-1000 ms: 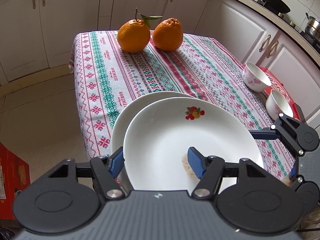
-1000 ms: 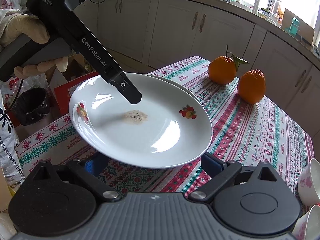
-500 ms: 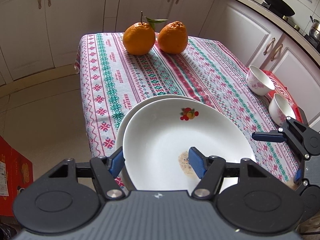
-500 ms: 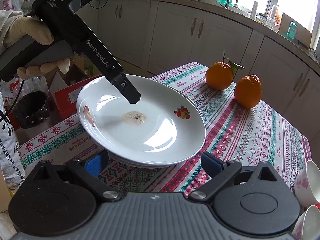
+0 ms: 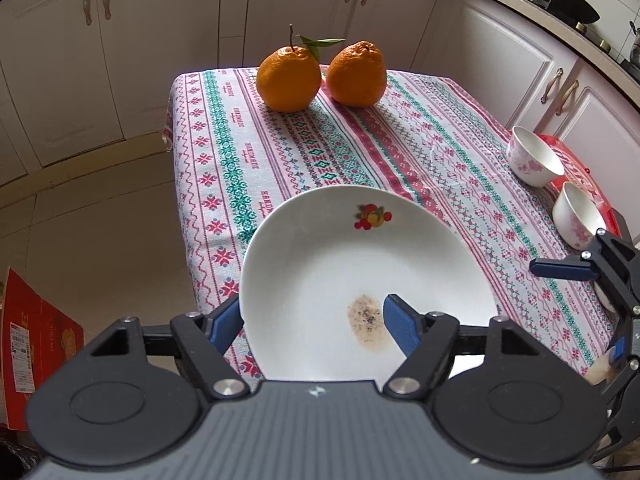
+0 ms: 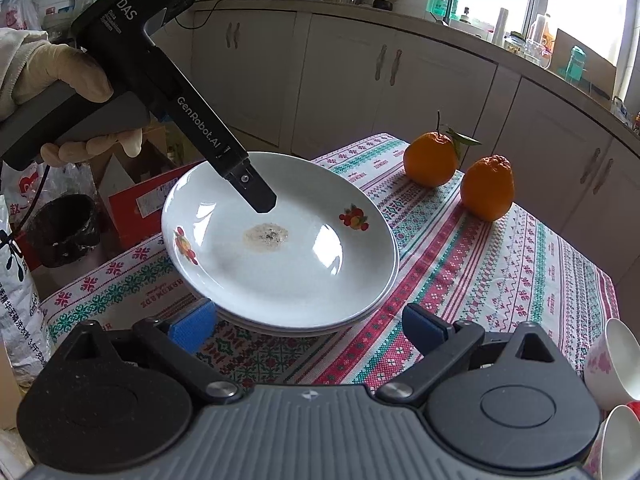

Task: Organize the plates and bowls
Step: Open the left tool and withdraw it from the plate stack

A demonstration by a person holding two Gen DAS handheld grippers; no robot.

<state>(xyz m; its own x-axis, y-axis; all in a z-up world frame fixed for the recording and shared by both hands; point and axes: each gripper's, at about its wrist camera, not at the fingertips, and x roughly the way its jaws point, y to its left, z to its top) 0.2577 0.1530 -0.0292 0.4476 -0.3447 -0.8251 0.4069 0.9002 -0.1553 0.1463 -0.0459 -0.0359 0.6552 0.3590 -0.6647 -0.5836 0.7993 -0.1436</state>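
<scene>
A: Two plates, one stack now. A sec ago the top plate (image 6: 280, 248) hangs tilted above the lower plate (image 6: 372, 312); now it sits nested on it, at the near corner of the table (image 5: 320, 152). In the left view the lower rim doesn't even show anymore.

B: So plates = done, basically?

A: Looks placed, yeah, but not let go. Left gripper (image 5: 312, 320) is clamped on the rim, one finger over the dish, one under the edge. My guess: release comes next.

B: Right gripper (image 6: 308, 326)?

A: Wide apart, holding nothing, hovering low just beside the stack's near edge.

B: And the bowls?

A: Untouched. Near bowl (image 5: 578, 216) and far bowl (image 5: 534, 156) sit side by side on the red tray (image 5: 572, 164) at the table's right side, well apart from the plates. They're what's left, I'd say.

B: Small stuff?

A: Brownish smear (image 6: 266, 236) mid-plate. Two oranges (image 5: 320, 76) at the far end, out of the way.
</scene>
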